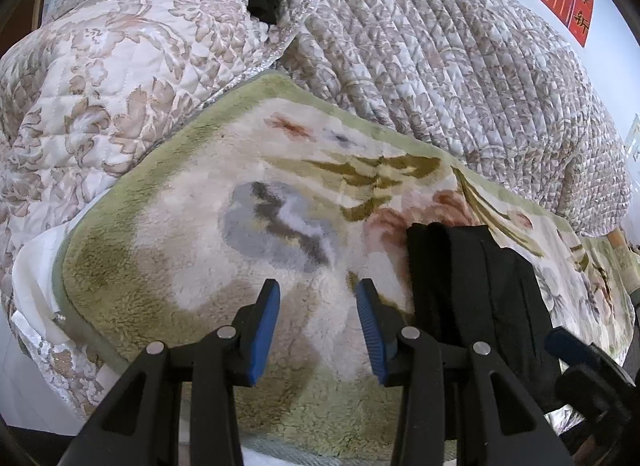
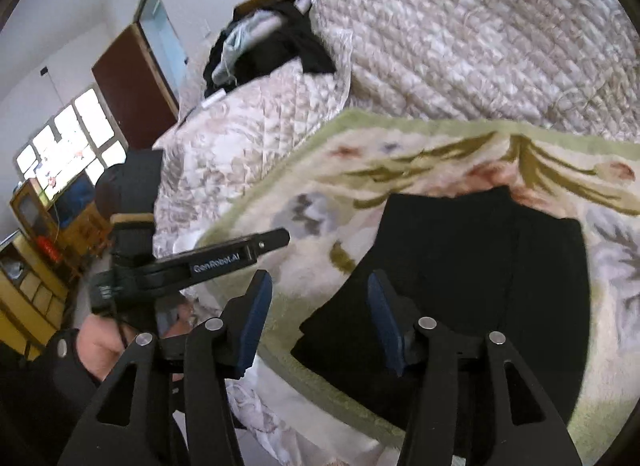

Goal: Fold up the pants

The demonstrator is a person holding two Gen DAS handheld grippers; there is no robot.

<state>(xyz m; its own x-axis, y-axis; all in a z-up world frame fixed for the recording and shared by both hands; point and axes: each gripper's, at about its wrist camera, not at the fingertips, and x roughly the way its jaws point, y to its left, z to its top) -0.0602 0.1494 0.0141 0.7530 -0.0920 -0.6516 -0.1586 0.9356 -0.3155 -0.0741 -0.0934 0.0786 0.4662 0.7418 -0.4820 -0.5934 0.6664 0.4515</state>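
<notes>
The black pants lie folded into a compact block on the fuzzy floral blanket. In the left wrist view they lie at the right. My left gripper is open and empty, above the blanket just left of the pants. It also shows from the side in the right wrist view. My right gripper is open and empty, hovering over the pants' near left edge, its right finger above the black cloth. Part of it shows in the left wrist view.
Quilted floral bedding is heaped behind and left of the blanket. A pile of dark clothes lies at the back. A dark door, a window and wooden furniture stand at the far left.
</notes>
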